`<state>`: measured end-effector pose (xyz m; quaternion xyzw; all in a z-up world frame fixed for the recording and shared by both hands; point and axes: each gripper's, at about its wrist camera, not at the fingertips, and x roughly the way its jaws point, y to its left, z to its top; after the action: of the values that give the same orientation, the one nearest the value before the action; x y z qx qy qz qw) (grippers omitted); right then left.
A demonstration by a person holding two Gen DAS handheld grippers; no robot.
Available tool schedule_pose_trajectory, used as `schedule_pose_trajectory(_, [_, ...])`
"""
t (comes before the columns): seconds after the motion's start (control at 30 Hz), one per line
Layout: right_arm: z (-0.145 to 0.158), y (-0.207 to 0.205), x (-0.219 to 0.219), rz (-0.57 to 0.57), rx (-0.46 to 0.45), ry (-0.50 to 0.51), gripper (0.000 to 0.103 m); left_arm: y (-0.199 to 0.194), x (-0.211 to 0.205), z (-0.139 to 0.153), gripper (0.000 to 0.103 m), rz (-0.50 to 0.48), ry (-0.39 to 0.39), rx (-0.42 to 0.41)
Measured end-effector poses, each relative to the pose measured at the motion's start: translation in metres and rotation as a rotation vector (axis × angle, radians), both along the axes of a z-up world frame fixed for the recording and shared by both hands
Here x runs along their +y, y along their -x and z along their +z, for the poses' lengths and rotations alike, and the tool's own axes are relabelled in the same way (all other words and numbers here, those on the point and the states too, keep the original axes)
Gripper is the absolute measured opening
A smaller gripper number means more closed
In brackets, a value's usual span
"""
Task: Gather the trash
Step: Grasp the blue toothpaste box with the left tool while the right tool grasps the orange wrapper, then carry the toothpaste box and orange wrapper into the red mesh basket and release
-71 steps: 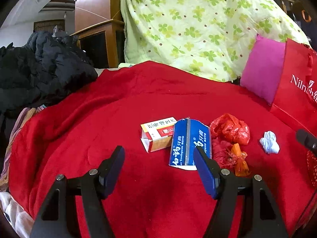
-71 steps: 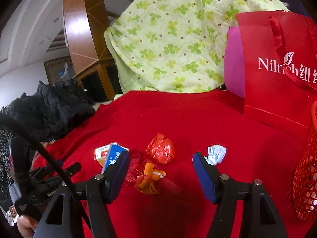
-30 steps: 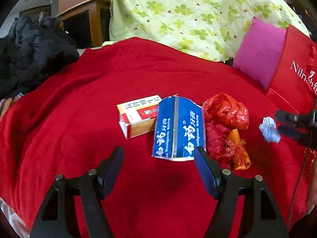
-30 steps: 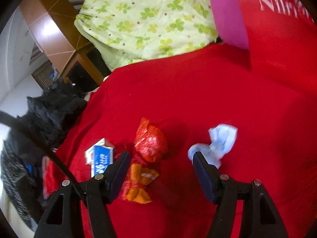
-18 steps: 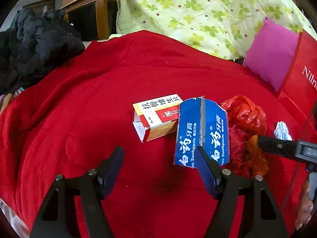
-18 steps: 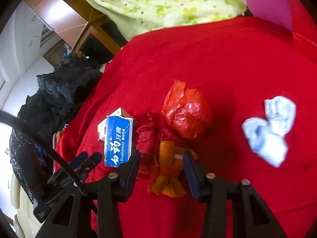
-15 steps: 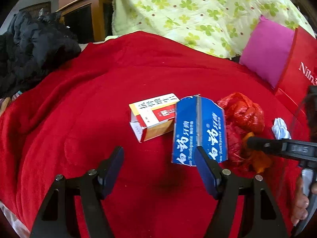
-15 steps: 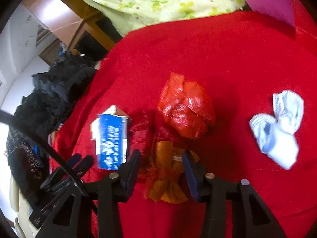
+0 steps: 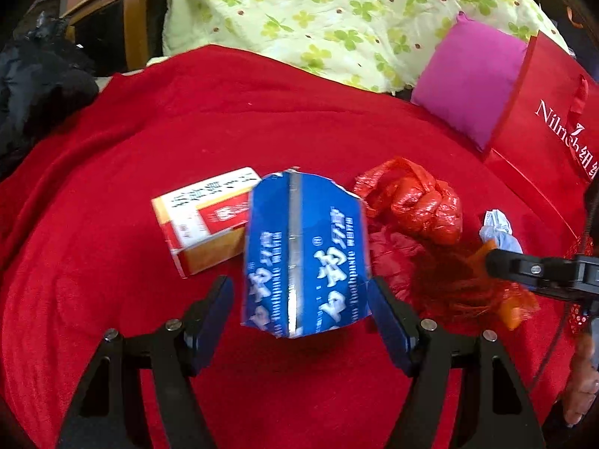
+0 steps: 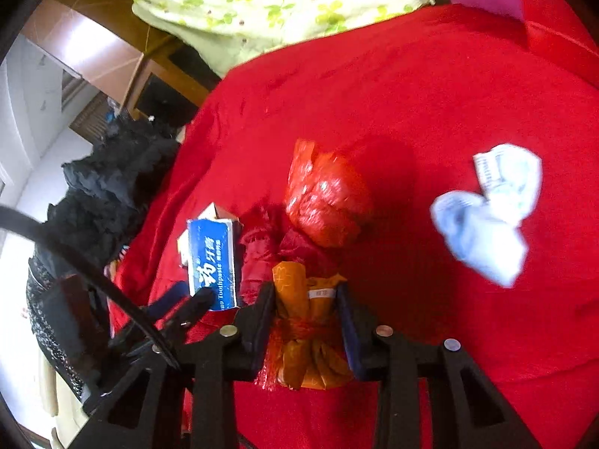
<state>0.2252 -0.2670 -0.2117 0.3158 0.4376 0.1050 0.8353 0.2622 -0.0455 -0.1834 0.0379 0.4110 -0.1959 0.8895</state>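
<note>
Trash lies on a red blanket. A blue toothpaste box lies between the open fingers of my left gripper; it also shows in the right wrist view. A white-red-orange carton sits left of it. A crumpled red plastic bag and a white paper wad lie further right. My right gripper is shut on an orange wrapper tangled in red mesh; its finger also shows in the left wrist view.
A red paper shopping bag and a magenta cushion stand at the right rear. A green floral quilt is behind. Black clothing is heaped at the left, beside a wooden cabinet.
My right gripper moved left from the white wad to the orange wrapper and closed on it. My left gripper moved closer to the blue box, which now sits between its fingers.
</note>
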Motion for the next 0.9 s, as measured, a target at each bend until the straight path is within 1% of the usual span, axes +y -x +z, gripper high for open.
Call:
schedule_pose_trajectory(0.13, [0.007, 0.012, -0.012, -0.019, -0.02, 0.008, 0.035, -0.003, -0.009, -0.003, 0.077, 0.002, -0.007, 0.015])
schedule_pose_trajectory(0.27, [0.013, 0.024, -0.018, -0.019, -0.038, 0.046, 0.035, -0.005, -0.014, -0.006, 0.077, 0.019, -0.022, 0.013])
schedule_pose_trajectory(0.47, [0.016, 0.032, -0.019, -0.007, -0.051, 0.068, 0.035, -0.008, -0.013, -0.012, 0.079, 0.047, 0.0, 0.036])
schedule_pose_trajectory(0.63, [0.023, 0.041, -0.017, 0.0, -0.085, 0.106, 0.035, -0.01, -0.008, -0.014, 0.079, 0.058, 0.025, 0.047])
schedule_pose_trajectory(0.7, [0.026, 0.045, -0.018, 0.0, -0.106, 0.124, 0.035, -0.01, -0.004, -0.014, 0.074, 0.063, 0.041, 0.053])
schedule_pose_trajectory(0.77, [0.031, 0.05, -0.015, -0.002, -0.13, 0.148, 0.035, -0.009, 0.0, -0.011, 0.066, 0.065, 0.051, 0.041])
schedule_pose_trajectory(0.83, [0.037, 0.055, -0.014, -0.001, -0.162, 0.179, 0.035, -0.007, 0.004, -0.007, 0.063, 0.061, 0.065, 0.028])
schedule_pose_trajectory(0.9, [0.044, 0.06, -0.014, 0.001, -0.192, 0.2, 0.035, -0.005, 0.007, -0.003, 0.063, 0.064, 0.07, 0.013])
